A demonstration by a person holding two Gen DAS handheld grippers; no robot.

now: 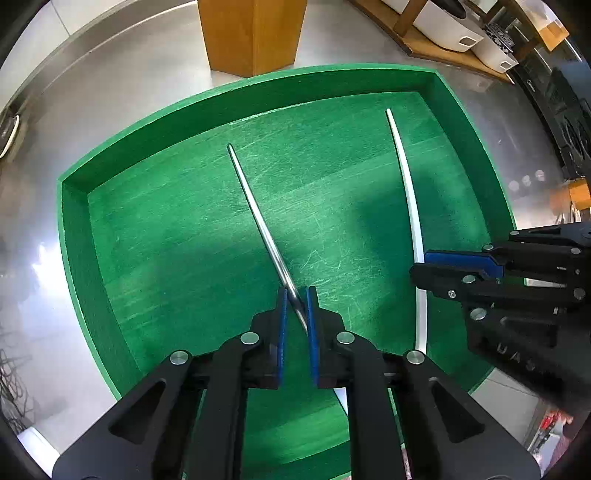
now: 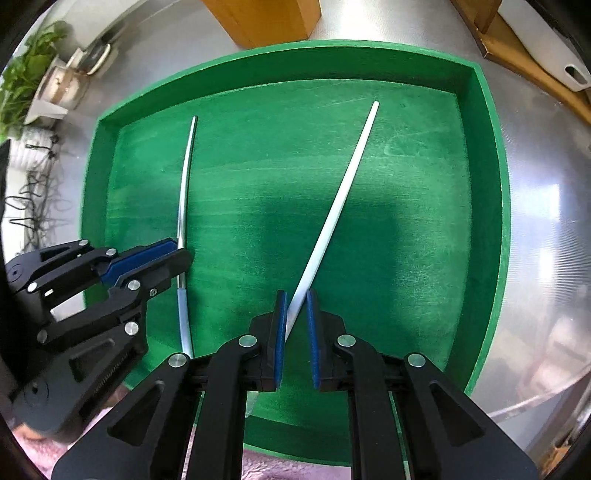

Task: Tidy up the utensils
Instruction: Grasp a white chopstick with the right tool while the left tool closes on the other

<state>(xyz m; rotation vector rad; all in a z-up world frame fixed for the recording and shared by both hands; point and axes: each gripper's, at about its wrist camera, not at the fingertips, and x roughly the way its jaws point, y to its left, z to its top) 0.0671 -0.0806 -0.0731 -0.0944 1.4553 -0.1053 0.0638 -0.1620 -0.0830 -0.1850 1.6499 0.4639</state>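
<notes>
A green tray (image 1: 258,86) (image 2: 280,59) lies on a steel counter. My left gripper (image 1: 296,295) is shut on a silver metal chopstick (image 1: 255,214), which points away over the tray floor. It also shows in the right wrist view (image 2: 183,192) with its pale handle end near the tray's front, held by the left gripper (image 2: 181,253). My right gripper (image 2: 296,297) is shut on a white chopstick (image 2: 340,192), which slants up to the right. In the left wrist view the white chopstick (image 1: 408,184) runs along the tray's right side, held by the right gripper (image 1: 419,264).
A wooden block (image 1: 253,33) (image 2: 266,18) stands just behind the tray. White containers on a wooden shelf (image 1: 447,29) sit at the back right. Potted plants (image 2: 22,81) and a tangle of dark wire (image 2: 33,206) are to the left of the tray.
</notes>
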